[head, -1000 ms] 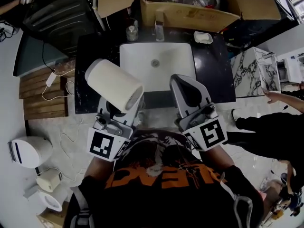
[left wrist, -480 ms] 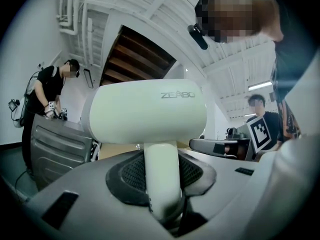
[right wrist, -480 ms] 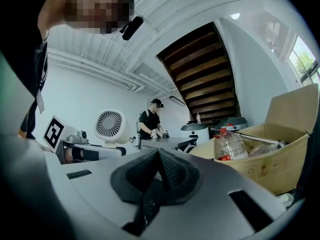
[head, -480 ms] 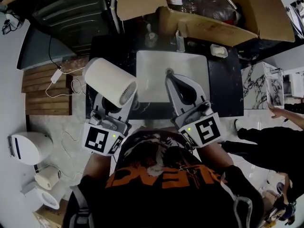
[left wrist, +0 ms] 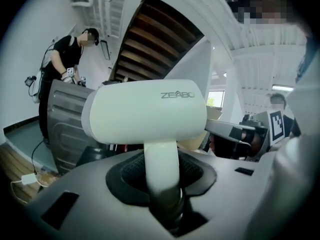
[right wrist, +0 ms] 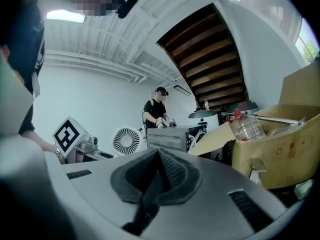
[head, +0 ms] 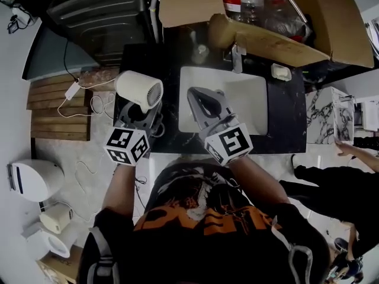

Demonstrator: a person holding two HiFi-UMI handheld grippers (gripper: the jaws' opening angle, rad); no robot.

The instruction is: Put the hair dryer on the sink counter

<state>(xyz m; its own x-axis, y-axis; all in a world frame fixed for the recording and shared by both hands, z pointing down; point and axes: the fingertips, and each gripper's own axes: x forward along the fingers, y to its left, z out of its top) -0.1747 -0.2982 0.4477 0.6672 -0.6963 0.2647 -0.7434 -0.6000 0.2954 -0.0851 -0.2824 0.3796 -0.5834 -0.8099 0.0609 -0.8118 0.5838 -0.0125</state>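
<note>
Hair dryer [head: 140,90] white, clamped by its handle [left wrist: 162,166] in the left gripper [head: 140,110]; in the left gripper view both jaw pads press the handle from either side, firm grasp; barrel sits crosswise on top of the handle, grey lettering on its side; round grille end faces toward the right gripper [head: 200,99]. In head view the dryer is over the left end of the dark sink counter [head: 285,123], just left of the white basin [head: 251,102]; cannot tell whether it touches the counter. Right gripper's jaws are pressed together with nothing between them; it is over the front-left part of the basin, beside the left gripper, the two apart. Faucet [head: 238,57] behind the basin; small white dish [head: 281,71] at the counter's back right; open cardboard box [head: 284,37] behind the counter, clear plastic bottle [right wrist: 245,126] with red cap in it. Grey ribbed machine [head: 98,13] at back left; wooden slat mat [head: 56,108] on the floor left of the counter, white cable and plug [head: 72,90] at its top edge. Second person [right wrist: 157,112] in black stands far back in the right gripper view, next to the grey machine; wearer's black shirt with orange print fills the bottom of head view.
</note>
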